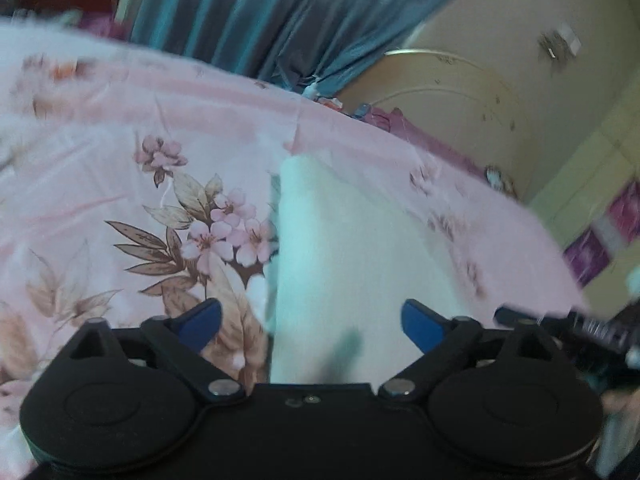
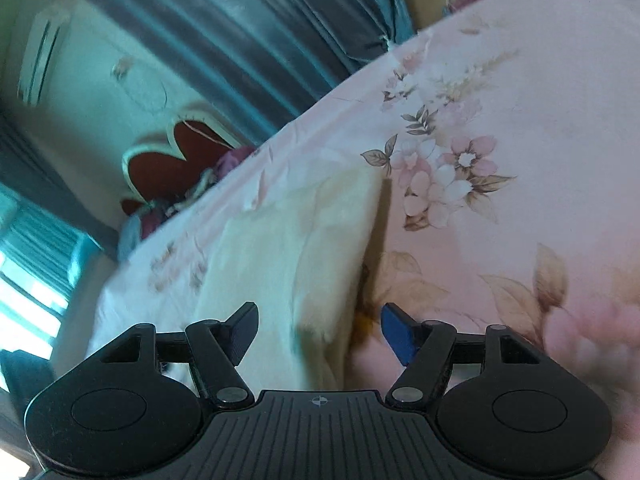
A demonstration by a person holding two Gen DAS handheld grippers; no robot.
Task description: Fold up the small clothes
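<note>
A small pale, fuzzy garment (image 1: 344,264) lies folded on the pink floral bedsheet (image 1: 120,152). In the left wrist view my left gripper (image 1: 312,326) stands open above its near end, the blue pads wide apart and touching nothing. The right wrist view shows the same garment (image 2: 288,248), cream-coloured, with its straight right edge running up the sheet (image 2: 520,160). My right gripper (image 2: 320,334) is open over the near end of the cloth, and the pads do not press on it. The other gripper's black body (image 1: 576,328) shows at the right edge of the left wrist view.
Teal curtains (image 1: 280,20) hang behind the bed. A cream headboard or cabinet (image 1: 460,92) stands at the far right. A red heart-shaped cushion (image 2: 180,160) and bundled clothes lie past the bed's far edge. A window (image 2: 24,296) glows at the left.
</note>
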